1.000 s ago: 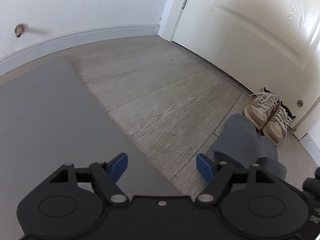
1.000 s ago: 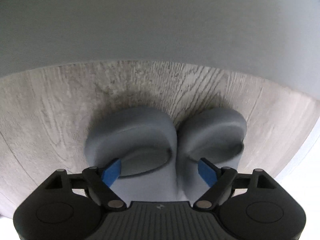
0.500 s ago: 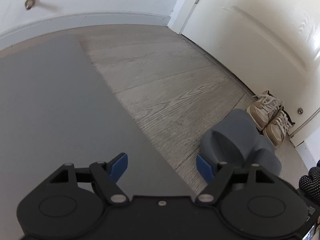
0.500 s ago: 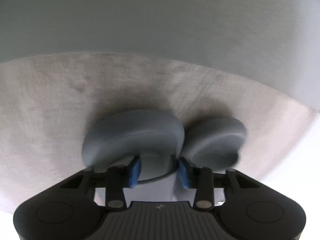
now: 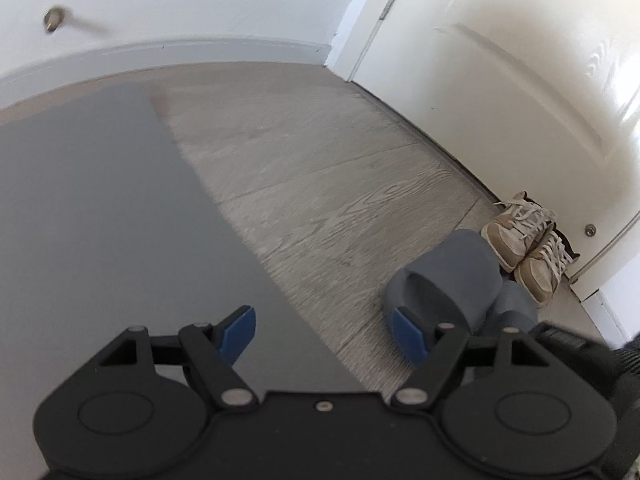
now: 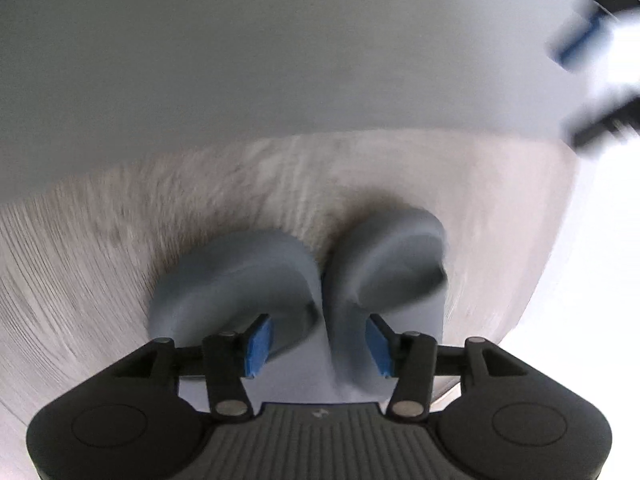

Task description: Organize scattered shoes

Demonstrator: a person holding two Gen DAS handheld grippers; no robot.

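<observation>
The soft, light foam slippers [image 6: 304, 280] suit a grip on their touching inner walls, which the right gripper [image 6: 318, 346], just reopening, straddles loosely; the left gripper [image 5: 326, 334] gapes empty.

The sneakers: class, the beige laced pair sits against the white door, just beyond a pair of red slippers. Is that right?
Not quite. The slippers are grey, not red, as the left wrist view shows. The beige laced sneakers do sit against the white door, just beyond them.

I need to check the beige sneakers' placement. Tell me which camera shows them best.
The left wrist view. The beige sneakers sit side by side against the white door, laces visible. The right wrist view shows none of them, only the grey slippers.
</observation>
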